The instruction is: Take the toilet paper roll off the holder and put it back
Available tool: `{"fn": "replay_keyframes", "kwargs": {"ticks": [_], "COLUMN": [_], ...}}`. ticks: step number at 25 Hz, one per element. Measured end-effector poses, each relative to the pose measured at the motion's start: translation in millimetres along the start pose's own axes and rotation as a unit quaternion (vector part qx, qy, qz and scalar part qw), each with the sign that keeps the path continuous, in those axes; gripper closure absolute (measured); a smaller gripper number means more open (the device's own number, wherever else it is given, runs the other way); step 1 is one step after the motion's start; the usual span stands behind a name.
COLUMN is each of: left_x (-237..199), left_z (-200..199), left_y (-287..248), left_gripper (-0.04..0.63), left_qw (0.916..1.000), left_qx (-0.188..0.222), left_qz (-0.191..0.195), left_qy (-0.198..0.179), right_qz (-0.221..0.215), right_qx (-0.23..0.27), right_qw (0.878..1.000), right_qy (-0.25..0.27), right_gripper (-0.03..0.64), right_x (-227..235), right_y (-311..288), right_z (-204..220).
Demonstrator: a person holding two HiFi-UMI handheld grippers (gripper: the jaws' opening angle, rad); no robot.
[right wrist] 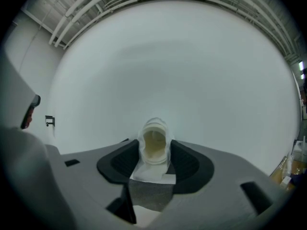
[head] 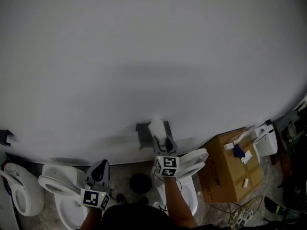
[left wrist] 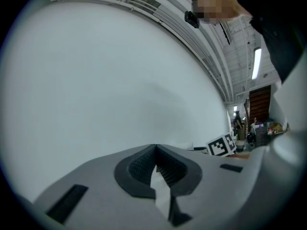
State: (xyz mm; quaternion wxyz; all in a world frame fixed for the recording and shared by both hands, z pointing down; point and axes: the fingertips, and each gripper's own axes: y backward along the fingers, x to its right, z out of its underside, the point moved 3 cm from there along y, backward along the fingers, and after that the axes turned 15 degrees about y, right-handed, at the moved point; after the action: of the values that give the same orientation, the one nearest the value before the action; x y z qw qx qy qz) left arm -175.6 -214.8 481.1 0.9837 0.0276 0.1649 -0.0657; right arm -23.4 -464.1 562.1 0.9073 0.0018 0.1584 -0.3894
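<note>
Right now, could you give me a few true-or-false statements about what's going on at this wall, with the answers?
1. The right gripper has its fingers closed on the toilet paper roll. True.
2. A second roll sits in the other gripper. False: the left gripper is shut, with nothing between its fingers.
3. A cardboard box stands on the floor at the right of the head view. True.
4. Blue tiles cover everything behind the roll. False: the wall is plain and pale.

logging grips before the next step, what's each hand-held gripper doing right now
Left hand-held gripper: closed, empty.
Right hand-held gripper: closed on the squashed white toilet paper roll.
</note>
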Motion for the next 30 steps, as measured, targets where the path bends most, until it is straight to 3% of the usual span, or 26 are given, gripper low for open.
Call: {"fn": "replay_keyframes", "kwargs": {"ticks": [4, 11, 14, 21, 27, 30], "left_x": [-2, -2, -2, 6, 15, 16], "left_z": [3, 3, 5, 4, 4, 2], "left_y": [4, 5, 5, 3, -3, -4], "left_gripper": [0.592, 0.592, 0.592, 0.592, 0.592, 0.592], "left_qw": [1.0, 0.9999, 0.9998, 0.9997, 0.9995, 0.9994], "left_qx": [-0.002, -0.004, -0.008, -0.007, -0.004, 0.0], "left_qz": [-0.005, -0.008, -0.008, 0.006, 0.021, 0.026], "left_qy": [0.005, 0.01, 0.016, 0.024, 0.023, 0.023], "right_qz": [0.001, -0.012, -0.024, -0.014, 0.009, 0.017], "right_qx": [-0.002, 0.013, 0.022, 0.042, 0.071, 0.076], "right_qw": [1.0, 1.0, 0.999, 0.999, 0.996, 0.996], "right_qy": [0.016, -0.002, -0.012, -0.028, -0.053, -0.039], "right_gripper": [0.405, 0.399, 0.314, 0.31, 0.323, 0.407], "right_x": [-4, -4, -5, -2, 4, 5], "right_y": [-2, 0, 3, 24, 52, 69], "right_z": [5, -1, -4, -18, -36, -42]}}
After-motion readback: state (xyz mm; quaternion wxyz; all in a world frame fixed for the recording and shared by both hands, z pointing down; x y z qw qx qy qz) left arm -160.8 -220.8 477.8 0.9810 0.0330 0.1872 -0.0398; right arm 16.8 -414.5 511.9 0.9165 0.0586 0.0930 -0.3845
